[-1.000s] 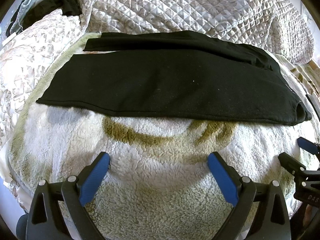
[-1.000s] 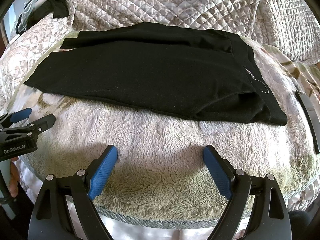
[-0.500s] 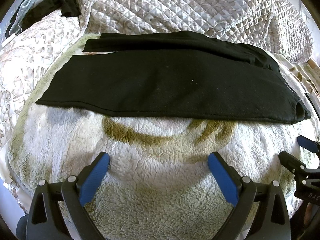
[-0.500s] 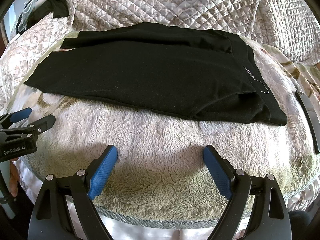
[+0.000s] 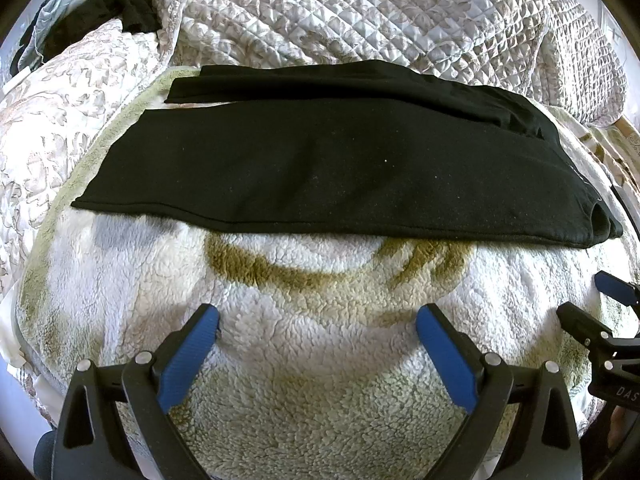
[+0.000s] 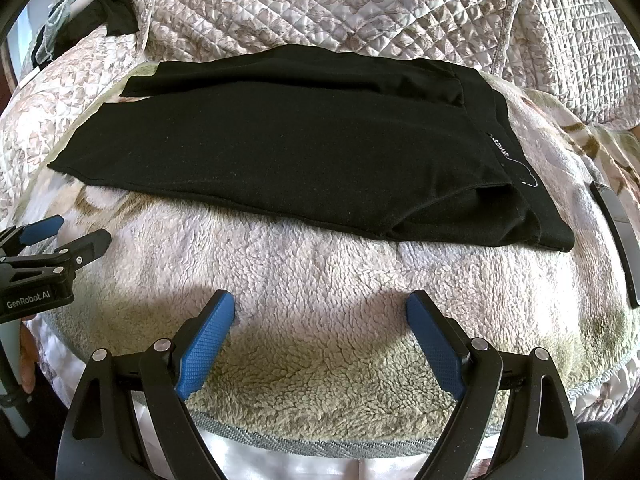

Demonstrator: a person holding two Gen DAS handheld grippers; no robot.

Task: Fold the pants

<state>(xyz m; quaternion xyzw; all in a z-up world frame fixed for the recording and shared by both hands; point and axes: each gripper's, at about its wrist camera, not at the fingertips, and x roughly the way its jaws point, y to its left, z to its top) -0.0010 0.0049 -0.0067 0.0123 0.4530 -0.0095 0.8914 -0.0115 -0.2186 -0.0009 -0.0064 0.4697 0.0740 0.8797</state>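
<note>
Black knit pants (image 5: pixel 320 176) lay flat, folded lengthwise, across frame centre on a cream fleece blanket (image 5: pixel 320 360); quilted bedspread (image 5: pixel 360 12) behind, dark slim object (image 6: pixel 616 232) at right edge. Left hand-held gripper (image 5: pixel 318 320) and right hand-held gripper (image 6: pixel 320 304) gaped wide, empty, nothing obstructing.

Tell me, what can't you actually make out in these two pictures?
- White lettering near the waistband of the black pants: too small and curved away, right wrist view.
- Dark flat object: cut off by the right edge, unidentifiable.
- Dark clothes far left: partly past the rim, left wrist view.
- Underside of the pants: hidden against the fleece blanket.
</note>
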